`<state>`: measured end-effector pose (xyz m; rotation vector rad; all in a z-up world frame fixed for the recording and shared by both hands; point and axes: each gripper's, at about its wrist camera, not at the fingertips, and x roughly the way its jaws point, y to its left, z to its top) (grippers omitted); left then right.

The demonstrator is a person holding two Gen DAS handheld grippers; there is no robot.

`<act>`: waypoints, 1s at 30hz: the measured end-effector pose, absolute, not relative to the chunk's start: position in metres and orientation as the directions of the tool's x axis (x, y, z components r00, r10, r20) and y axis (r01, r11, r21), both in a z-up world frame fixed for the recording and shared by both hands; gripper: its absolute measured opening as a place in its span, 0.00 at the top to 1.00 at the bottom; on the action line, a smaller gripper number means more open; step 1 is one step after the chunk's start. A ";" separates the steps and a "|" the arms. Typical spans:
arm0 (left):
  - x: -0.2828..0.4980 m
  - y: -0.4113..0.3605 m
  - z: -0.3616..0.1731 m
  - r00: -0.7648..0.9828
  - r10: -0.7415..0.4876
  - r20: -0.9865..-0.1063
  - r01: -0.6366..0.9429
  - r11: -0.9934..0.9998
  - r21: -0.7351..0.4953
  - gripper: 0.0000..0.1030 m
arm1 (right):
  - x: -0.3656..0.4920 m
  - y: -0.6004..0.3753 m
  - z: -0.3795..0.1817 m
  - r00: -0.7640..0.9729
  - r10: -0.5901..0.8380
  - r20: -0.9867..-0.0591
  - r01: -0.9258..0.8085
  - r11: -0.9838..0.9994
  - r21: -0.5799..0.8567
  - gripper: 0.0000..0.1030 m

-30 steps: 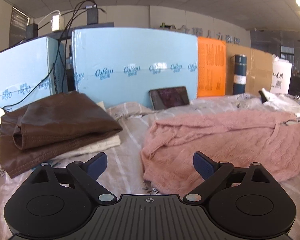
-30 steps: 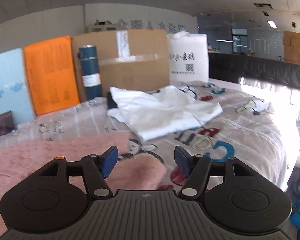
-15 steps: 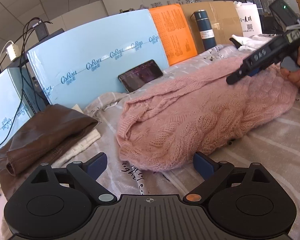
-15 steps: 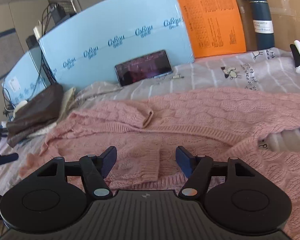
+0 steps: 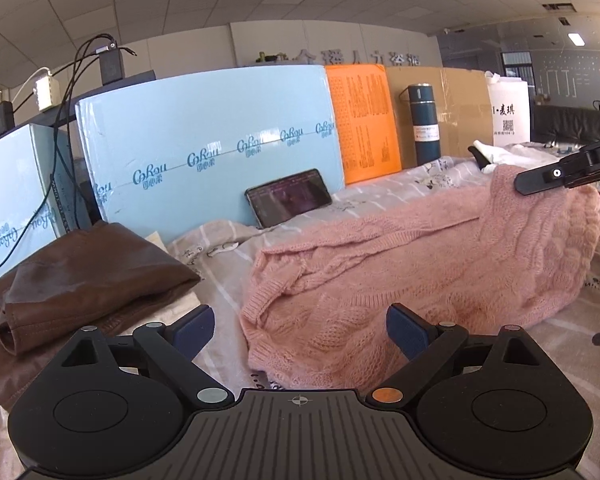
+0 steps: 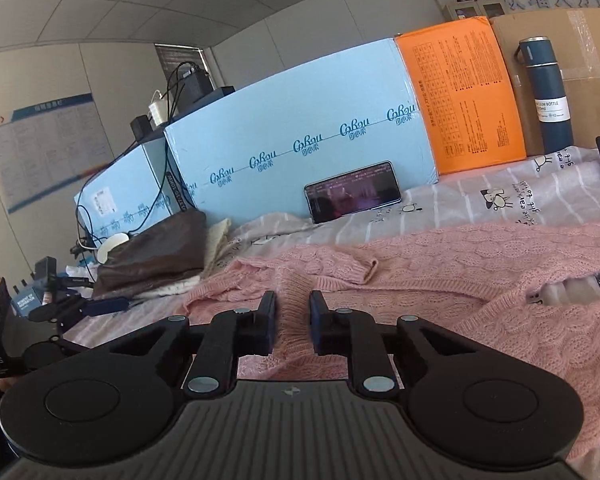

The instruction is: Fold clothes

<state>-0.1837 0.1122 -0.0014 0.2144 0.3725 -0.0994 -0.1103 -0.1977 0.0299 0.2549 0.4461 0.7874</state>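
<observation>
A pink knitted sweater (image 5: 440, 264) lies crumpled across the patterned bedsheet (image 5: 384, 196). In the right wrist view my right gripper (image 6: 293, 310) has its jaws closing, with a ridge of the sweater (image 6: 420, 264) pinched between the pads. The left wrist view shows the right gripper (image 5: 532, 182) at the far right, with the sweater's edge drawn up to its tip. My left gripper (image 5: 300, 326) stands open just above the sweater's near left corner and holds nothing. It also shows at the left edge of the right wrist view, the left gripper (image 6: 100, 306) low over the sheet.
A folded brown jacket (image 5: 88, 276) rests on a cream garment at the left. A phone (image 5: 288, 196) leans on the blue foam board (image 5: 204, 132). An orange board (image 5: 362, 120), a blue bottle (image 5: 424, 124) and cardboard stand behind. White clothes (image 5: 496, 152) lie beyond the sweater.
The right gripper swung left from the white clothes onto the pink sweater and its jaws narrowed onto the fabric. The left gripper rolled but stayed open near the sweater's corner.
</observation>
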 end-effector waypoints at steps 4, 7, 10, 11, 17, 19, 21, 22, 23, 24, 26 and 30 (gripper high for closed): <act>-0.178 0.096 0.000 0.928 -0.126 -0.349 0.206 0.958 0.201 0.08 | -0.127 -0.205 0.030 0.652 0.704 -0.281 -0.609 0.707 0.360 0.85; -0.175 0.085 0.002 0.923 -0.184 -0.338 0.261 0.944 0.200 0.08 | -0.128 -0.200 0.024 0.675 0.678 -0.292 -0.603 0.735 0.310 0.85; -0.171 0.077 -0.002 0.912 -0.200 -0.358 0.288 0.934 0.211 0.08 | -0.125 -0.196 0.019 0.702 0.644 -0.304 -0.587 0.765 0.266 0.85; -0.169 0.075 -0.005 0.907 -0.188 -0.377 0.286 0.932 0.224 0.08 | -0.124 -0.194 0.017 0.711 0.632 -0.307 -0.581 0.775 0.251 0.85; -0.157 0.072 -0.015 0.881 -0.134 -0.455 0.271 0.929 0.251 0.08 | -0.110 -0.186 -0.006 0.750 0.489 -0.445 -0.479 0.866 0.143 0.68; -0.157 0.073 -0.015 0.881 -0.132 -0.455 0.270 0.929 0.254 0.08 | -0.111 -0.185 -0.007 0.789 0.422 -0.447 -0.431 0.898 0.088 0.47; -0.158 0.073 -0.015 0.885 -0.126 -0.448 0.264 0.929 0.260 0.08 | -0.111 -0.186 -0.006 0.814 0.388 -0.432 -0.406 0.912 0.054 0.41; -0.158 0.072 -0.015 0.886 -0.120 -0.448 0.260 0.929 0.264 0.08 | -0.110 -0.186 -0.006 0.818 0.379 -0.433 -0.403 0.914 0.038 0.37; -0.158 0.072 -0.015 0.886 -0.112 -0.451 0.255 0.929 0.270 0.08 | -0.109 -0.185 -0.007 0.818 0.371 -0.440 -0.404 0.915 0.021 0.36; -0.157 0.071 -0.016 0.886 -0.104 -0.453 0.250 0.928 0.276 0.08 | -0.109 -0.185 -0.008 0.818 0.363 -0.447 -0.404 0.915 0.004 0.36; -0.156 0.069 -0.017 0.883 -0.099 -0.458 0.252 0.924 0.286 0.07 | -0.108 -0.183 -0.011 0.816 0.346 -0.463 -0.406 0.913 -0.033 0.35; -0.155 0.069 -0.018 0.879 -0.096 -0.467 0.254 0.923 0.288 0.07 | -0.108 -0.179 -0.022 0.812 0.323 -0.486 -0.421 0.901 -0.105 0.32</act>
